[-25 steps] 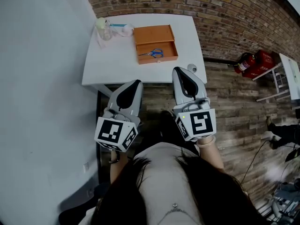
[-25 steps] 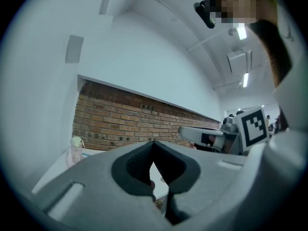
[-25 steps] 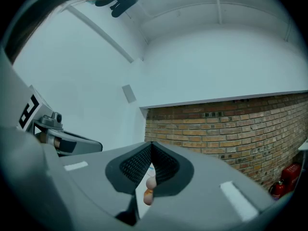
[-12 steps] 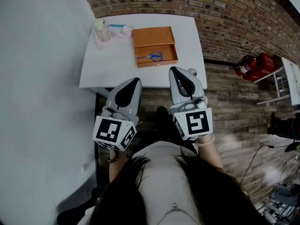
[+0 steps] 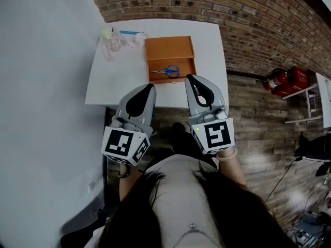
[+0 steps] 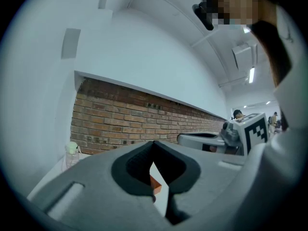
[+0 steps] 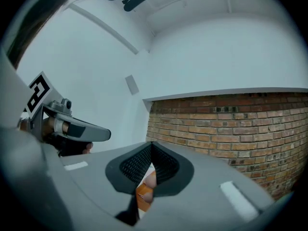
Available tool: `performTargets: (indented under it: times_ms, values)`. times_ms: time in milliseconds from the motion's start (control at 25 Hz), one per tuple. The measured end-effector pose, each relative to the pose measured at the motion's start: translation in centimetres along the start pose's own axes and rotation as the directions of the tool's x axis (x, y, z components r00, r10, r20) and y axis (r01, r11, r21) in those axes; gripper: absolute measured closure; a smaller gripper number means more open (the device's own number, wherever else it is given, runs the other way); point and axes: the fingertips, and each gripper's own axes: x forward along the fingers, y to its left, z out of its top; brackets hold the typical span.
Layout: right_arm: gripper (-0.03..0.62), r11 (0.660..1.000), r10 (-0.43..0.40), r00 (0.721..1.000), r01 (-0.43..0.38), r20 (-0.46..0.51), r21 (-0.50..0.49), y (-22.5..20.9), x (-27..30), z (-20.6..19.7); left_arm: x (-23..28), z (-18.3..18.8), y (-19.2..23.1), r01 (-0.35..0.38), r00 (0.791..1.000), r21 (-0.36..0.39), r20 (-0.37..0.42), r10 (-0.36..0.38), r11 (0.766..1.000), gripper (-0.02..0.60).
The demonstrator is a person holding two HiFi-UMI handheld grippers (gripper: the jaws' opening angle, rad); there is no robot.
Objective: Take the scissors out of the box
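An open orange box (image 5: 169, 50) stands on the white table (image 5: 111, 76), toward its right side. Blue-handled scissors (image 5: 166, 71) lie in the box's near compartment. My left gripper (image 5: 149, 86) is shut and empty, its tips over the table's near edge, to the left of the box. My right gripper (image 5: 189, 78) is also shut and empty, just short of the box's near right corner. In the left gripper view a sliver of the orange box (image 6: 155, 182) shows through the gap behind the closed tips. The right gripper view shows the box (image 7: 143, 196) the same way.
A clear bottle with a pale green cap (image 5: 109, 35), a blue pen (image 5: 129, 32) and a small white object (image 5: 138, 39) sit at the table's far left. A brick wall (image 5: 243, 19) runs behind the table. A red fire extinguisher (image 5: 283, 79) lies on the wooden floor at right.
Both grippers have come forward toward the table. Their tips now reach its near edge, and the box and scissors lie closer to them. Both stay shut.
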Motion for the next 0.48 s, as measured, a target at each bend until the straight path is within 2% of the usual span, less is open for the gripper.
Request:
performTargets:
  times_ms: [480]
  values:
    - [0.586,0.993,0.120,0.992,-0.120,-0.041,0.005,-4.0,5.4,-2.4,5.8,0.6,3.5,-0.093,0.996,-0.004,0.006,0.093,0.996,0.581]
